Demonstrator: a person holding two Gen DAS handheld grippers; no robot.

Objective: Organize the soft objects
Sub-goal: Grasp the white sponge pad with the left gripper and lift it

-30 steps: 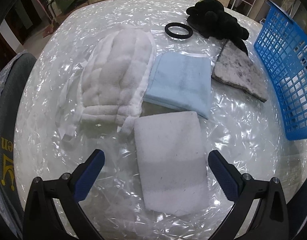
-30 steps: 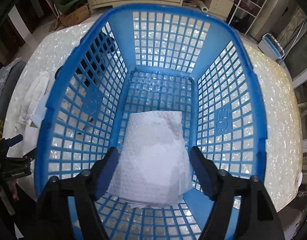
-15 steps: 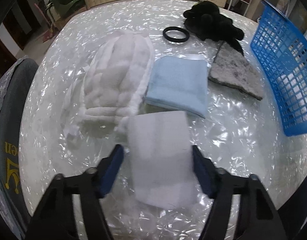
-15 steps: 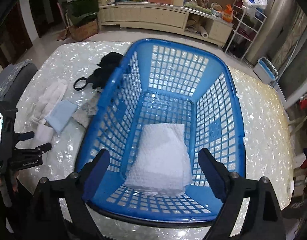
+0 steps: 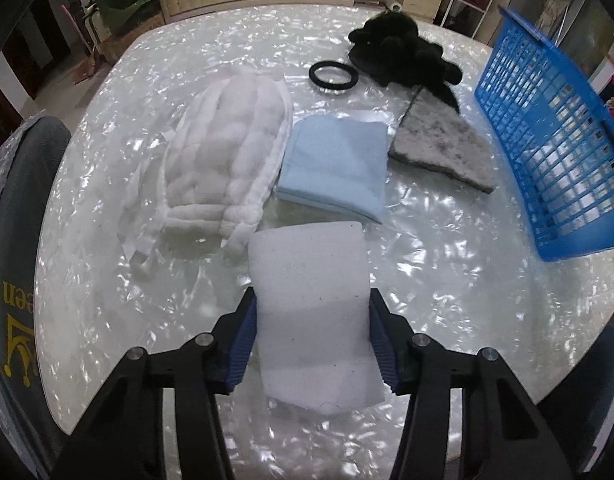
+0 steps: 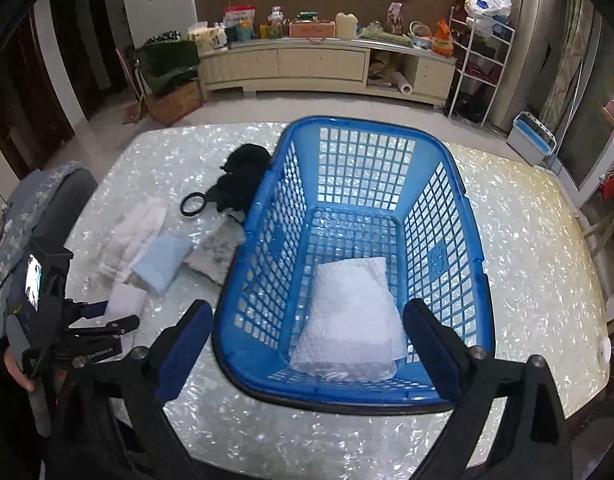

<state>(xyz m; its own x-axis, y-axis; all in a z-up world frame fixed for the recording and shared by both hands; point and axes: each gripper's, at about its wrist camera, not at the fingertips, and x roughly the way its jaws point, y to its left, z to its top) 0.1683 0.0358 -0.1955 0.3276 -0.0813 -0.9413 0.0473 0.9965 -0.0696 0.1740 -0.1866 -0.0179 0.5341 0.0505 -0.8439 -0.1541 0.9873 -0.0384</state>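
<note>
- The left gripper (image 5: 311,340) is clamped on the white foam pad (image 5: 311,300), its blue pads (image 5: 243,344) pressed against both long edges; the pad sits at the near edge of the pearly table (image 5: 447,280)
- Just beyond it lie a quilted white cloth (image 5: 223,168) on the left, a folded light-blue cloth (image 5: 339,168) in the middle and a grey felt piece (image 5: 439,144) on the right; farther off are a black ring (image 5: 333,76) and a black plush toy (image 5: 399,52)
- The right gripper (image 6: 307,348) hangs spread wide, holding nothing, above the near rim of the blue basket (image 6: 259,248); a white textured cloth (image 6: 351,320) lies on the basket floor, at its near end
- The basket stands to the right of the loose items
</note>
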